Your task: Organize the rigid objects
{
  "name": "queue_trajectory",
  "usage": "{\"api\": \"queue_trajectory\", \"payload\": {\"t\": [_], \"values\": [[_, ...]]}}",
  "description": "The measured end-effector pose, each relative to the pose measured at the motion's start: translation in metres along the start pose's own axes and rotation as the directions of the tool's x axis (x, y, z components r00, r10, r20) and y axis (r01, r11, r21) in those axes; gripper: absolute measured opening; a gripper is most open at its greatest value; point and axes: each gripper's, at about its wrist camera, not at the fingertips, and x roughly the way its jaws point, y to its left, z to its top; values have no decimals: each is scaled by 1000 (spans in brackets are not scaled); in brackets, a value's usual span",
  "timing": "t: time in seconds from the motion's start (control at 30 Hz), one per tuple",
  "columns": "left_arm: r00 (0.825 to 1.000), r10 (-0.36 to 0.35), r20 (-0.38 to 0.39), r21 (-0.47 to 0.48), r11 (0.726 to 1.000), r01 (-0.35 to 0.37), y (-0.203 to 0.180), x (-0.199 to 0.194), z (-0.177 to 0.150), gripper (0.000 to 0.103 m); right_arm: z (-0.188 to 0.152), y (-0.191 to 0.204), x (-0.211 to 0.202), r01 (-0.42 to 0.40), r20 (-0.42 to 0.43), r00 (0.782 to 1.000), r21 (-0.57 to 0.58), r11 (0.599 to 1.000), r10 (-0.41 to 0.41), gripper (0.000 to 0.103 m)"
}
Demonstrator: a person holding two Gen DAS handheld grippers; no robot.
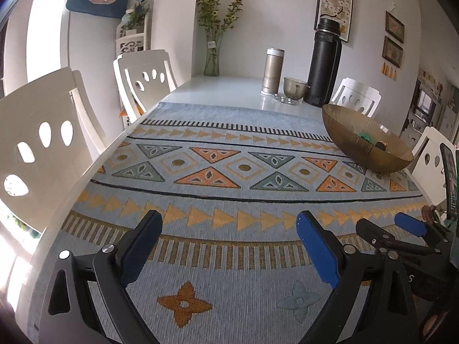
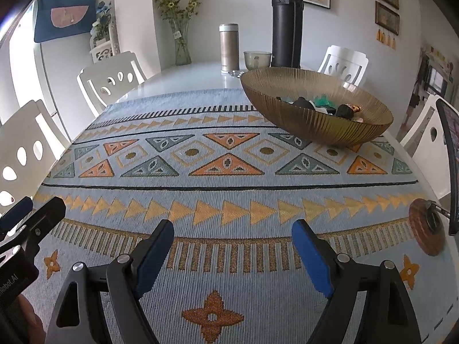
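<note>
A big patterned cloth [image 2: 229, 172] is lying under both sets of jaws. A brown bowl [image 2: 315, 126] is sitting ahead and right of them, holding small toys [image 2: 344, 111]. The left gripper [image 1: 229, 229] and right gripper [image 2: 232, 238] are standing wide open, holding nothing.

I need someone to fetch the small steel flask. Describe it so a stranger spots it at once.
Look to the far bare end of the table, past the patterned cloth. The slim steel flask stands upright left of the glass cup; the neighbouring black thermos is taller.
</note>
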Motion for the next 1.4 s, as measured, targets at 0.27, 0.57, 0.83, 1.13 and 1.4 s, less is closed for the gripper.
{"api": "queue_trajectory", "payload": {"t": [0.27,0.57,0.83,1.13,1.4], "values": [[1000,-5,-4,-5,1000,5,2,1,0,94,0,0,1,1,-5,1000,1,1000,-1,83],[1000,-12,-13,-25,1000,12,6,3,1,94,-1,0,1,0,-10,1000,2,1000,0,83],[1000,-13,-13,-20,1000,13,5,3,1,94,-1,0,2,-1,-10,1000,0,1000,1,83],[1000,-14,-14,-22,1000,14,6,3,1,94,-1,0,2,-1,-11,1000,1,1000,1,83],[1000,-19,-16,-28,999,18,6,3,1,94,0,0,2,-1,-11,1000,1,1000,1,83]]}}
